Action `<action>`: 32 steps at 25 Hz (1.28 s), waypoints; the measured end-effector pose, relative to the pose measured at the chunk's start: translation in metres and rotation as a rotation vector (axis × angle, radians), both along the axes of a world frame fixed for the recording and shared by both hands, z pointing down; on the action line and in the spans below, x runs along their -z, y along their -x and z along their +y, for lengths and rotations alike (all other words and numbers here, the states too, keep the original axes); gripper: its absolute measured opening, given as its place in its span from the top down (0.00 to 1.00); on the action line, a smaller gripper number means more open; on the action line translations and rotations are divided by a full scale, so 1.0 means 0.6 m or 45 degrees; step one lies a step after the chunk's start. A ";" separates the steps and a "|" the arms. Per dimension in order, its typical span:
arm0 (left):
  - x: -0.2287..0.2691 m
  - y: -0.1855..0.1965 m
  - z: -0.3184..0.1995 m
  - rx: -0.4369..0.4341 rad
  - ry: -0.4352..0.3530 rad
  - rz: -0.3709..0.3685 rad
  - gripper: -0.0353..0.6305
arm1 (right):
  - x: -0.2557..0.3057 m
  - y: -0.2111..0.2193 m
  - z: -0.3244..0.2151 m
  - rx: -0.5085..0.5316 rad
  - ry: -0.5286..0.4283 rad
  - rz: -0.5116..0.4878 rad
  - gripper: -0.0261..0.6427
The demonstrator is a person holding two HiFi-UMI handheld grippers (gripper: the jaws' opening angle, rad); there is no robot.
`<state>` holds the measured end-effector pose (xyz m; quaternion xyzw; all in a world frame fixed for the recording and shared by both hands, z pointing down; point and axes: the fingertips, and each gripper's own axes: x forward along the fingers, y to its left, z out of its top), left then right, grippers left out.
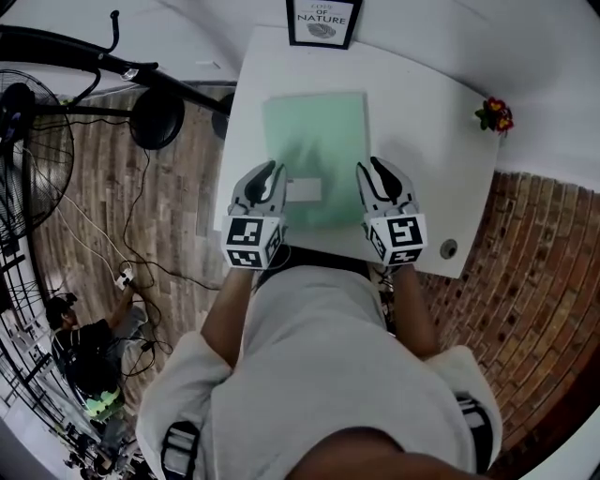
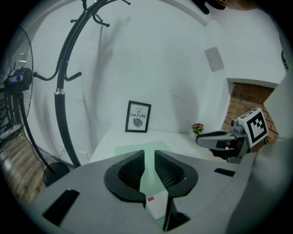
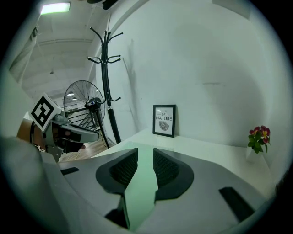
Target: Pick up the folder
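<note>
Left gripper (image 1: 267, 178) and right gripper (image 1: 372, 171) flank pale-green folder (image 1: 316, 141) with white label (image 1: 303, 190).

White counter (image 1: 412, 122) against a white wall. At its far edge, upright, a black-framed picture (image 1: 323, 21) printed with a leaf. At the right corner, a small bunch of red and yellow flowers (image 1: 495, 114); near the front right corner, a round grey cap (image 1: 449, 248). Left of the counter, wooden floor (image 1: 187, 187) with a black coat stand (image 2: 62, 100), a fan (image 1: 33, 159) and loose cables (image 1: 139, 202). Brick wall (image 1: 534, 281) to the right. Low at the left, a person (image 1: 84, 352) down on the floor.
</note>
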<state>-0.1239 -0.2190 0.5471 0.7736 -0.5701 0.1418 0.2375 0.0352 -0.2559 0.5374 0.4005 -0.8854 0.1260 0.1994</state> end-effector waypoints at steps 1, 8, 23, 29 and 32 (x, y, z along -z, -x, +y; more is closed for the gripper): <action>-0.007 0.001 -0.002 0.002 0.016 0.006 0.85 | -0.007 0.000 -0.003 0.002 0.011 0.004 0.81; -0.052 0.000 -0.010 0.001 0.104 -0.014 0.85 | -0.052 -0.008 -0.015 0.016 0.076 0.046 0.80; -0.127 0.007 -0.009 0.052 0.276 -0.051 0.85 | -0.127 -0.027 -0.026 0.034 0.202 0.106 0.78; -0.146 0.019 -0.004 0.091 0.323 -0.040 0.85 | -0.149 -0.027 -0.023 0.038 0.246 0.121 0.76; -0.153 0.023 -0.001 0.125 0.348 -0.004 0.85 | -0.159 -0.029 -0.022 0.040 0.265 0.128 0.75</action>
